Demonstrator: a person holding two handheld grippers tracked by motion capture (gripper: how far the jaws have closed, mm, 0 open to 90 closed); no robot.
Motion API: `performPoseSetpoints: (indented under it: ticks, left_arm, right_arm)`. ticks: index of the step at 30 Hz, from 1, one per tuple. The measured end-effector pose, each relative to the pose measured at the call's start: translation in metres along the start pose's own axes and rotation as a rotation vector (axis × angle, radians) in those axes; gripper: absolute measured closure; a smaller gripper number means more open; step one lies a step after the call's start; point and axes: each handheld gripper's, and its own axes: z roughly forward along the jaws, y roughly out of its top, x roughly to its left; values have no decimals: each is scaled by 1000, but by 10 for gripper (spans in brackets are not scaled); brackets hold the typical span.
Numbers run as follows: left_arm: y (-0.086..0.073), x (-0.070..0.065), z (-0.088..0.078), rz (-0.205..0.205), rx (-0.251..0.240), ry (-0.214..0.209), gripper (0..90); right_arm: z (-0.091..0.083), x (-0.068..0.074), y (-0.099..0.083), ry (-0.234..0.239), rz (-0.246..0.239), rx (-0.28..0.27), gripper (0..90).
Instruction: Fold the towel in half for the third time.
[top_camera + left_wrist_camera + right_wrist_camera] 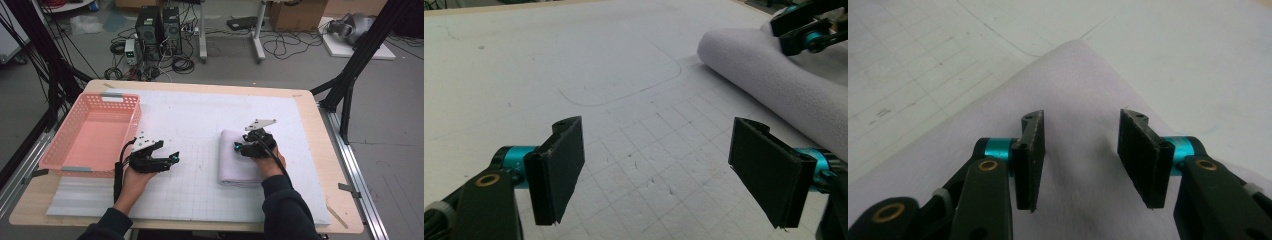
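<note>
Sitting bare, pink basket (92,131), towel (239,159) outside it

The high view looked forward and down from above the person's side of the table (310,107), taking in the floor beyond. The left gripper view sat low and close over the white gridded mat (574,60), facing the folded towel (774,75). The right gripper view hovered just above that same towel (1083,80), which all three views shared.
</note>
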Motion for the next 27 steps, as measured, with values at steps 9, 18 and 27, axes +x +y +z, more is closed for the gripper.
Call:
performPoseSetpoints:
  ticks: [9,18,27]
  left_arm:
    - [-1,1,1,-3,8,-4,228]
    - [-1,1,0,-6,10,1,228]
    - [-1,1,0,-5,10,3,228]
  right_arm:
    - [42,9,16,73,-54,10,513]
    - [-2,-17,0,-48,57,-48,593]
    - [-19,-47,-40,-201,138,36,606]
